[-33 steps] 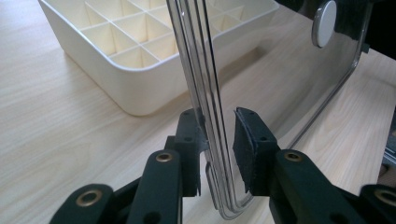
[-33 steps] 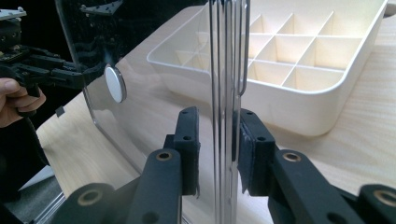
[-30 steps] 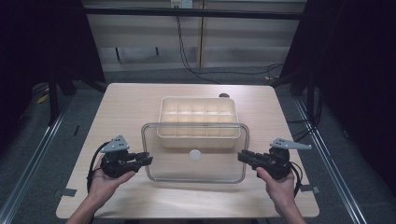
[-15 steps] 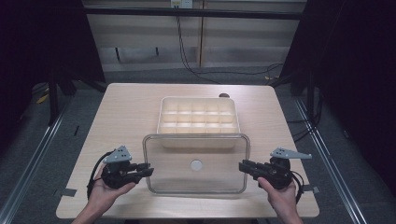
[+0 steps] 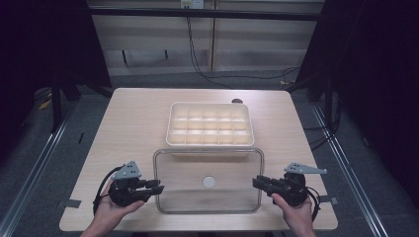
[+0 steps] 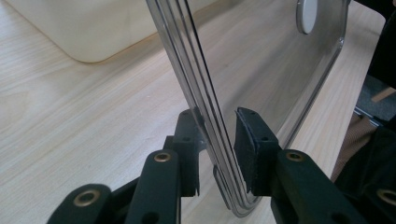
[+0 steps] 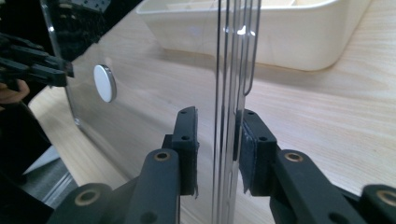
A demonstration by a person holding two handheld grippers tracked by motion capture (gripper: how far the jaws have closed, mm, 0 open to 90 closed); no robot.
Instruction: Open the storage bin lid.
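A clear plastic lid [image 5: 197, 168] with a white round knob [image 5: 209, 181] lies low over the table's near part, in front of a cream compartment box [image 5: 210, 123]. My left gripper [image 5: 157, 186] is shut on the lid's left edge, and my right gripper [image 5: 256, 182] on its right edge. In the left gripper view the lid's rim [image 6: 219, 140] runs between the pads [image 6: 191, 135]. In the right gripper view the rim [image 7: 229, 70] stands between the pads [image 7: 247, 140]; these jaws have just been opening slightly, with the rim still between them.
The open cream box [image 7: 280, 32] with several empty compartments sits mid-table, just beyond the lid. A small dark disc [image 5: 237, 101] lies behind the box. Bare wooden tabletop [image 5: 128, 128] surrounds both. Dark floor and cables lie beyond the far edge.
The lid has come off the box toward the near table edge and gone lower. Both hands drew back and down with it.
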